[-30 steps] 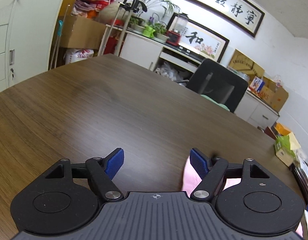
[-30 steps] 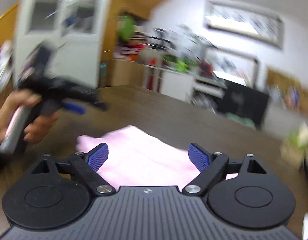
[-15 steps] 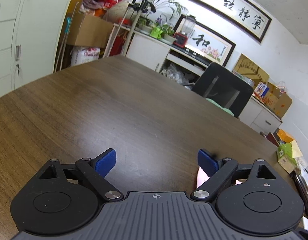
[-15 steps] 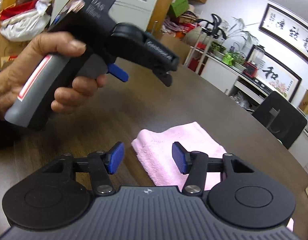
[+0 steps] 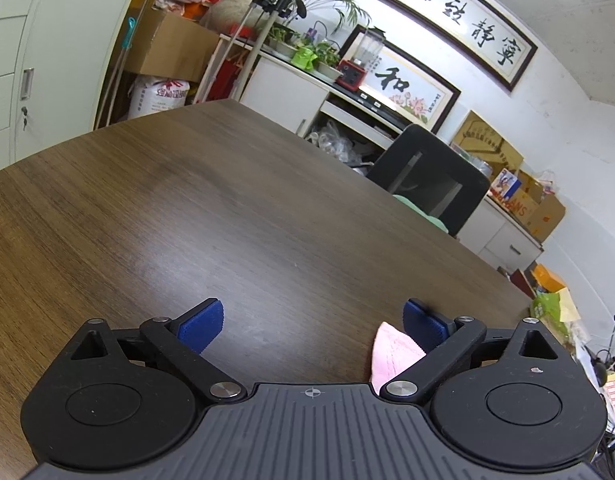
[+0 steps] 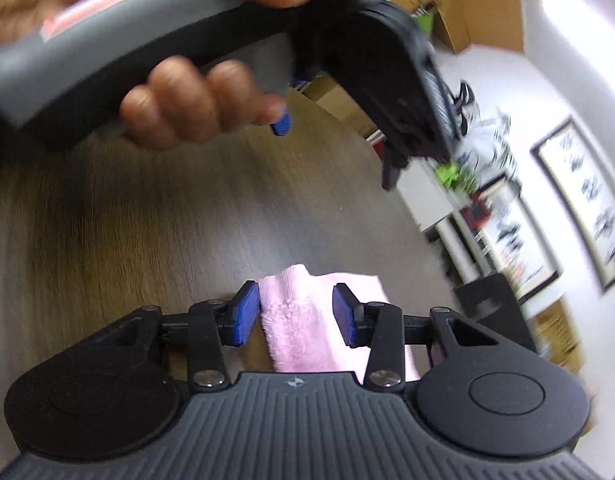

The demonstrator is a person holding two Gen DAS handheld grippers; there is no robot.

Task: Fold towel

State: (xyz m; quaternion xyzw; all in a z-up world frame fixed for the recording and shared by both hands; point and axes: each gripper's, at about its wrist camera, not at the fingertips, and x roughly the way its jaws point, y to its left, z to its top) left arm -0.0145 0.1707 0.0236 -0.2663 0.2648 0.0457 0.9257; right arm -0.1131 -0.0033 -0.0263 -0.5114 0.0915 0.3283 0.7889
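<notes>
Pink towel (image 6: 307, 320), folded flat on the wooden table (image 5: 227, 220) away from its edges; right gripper (image 6: 295, 312) half-open, straddling one corner, ungripped; left gripper (image 5: 311, 320) wide open, empty; risk: closing pinches one layer only, undoing the fold.

a dark wood-grain table (image 5: 211, 216) fills the foreground, a black chair (image 5: 431, 176) at its far edge. framed calligraphy (image 5: 459, 16) hangs on the white wall above low white cabinets (image 5: 283, 88).
</notes>
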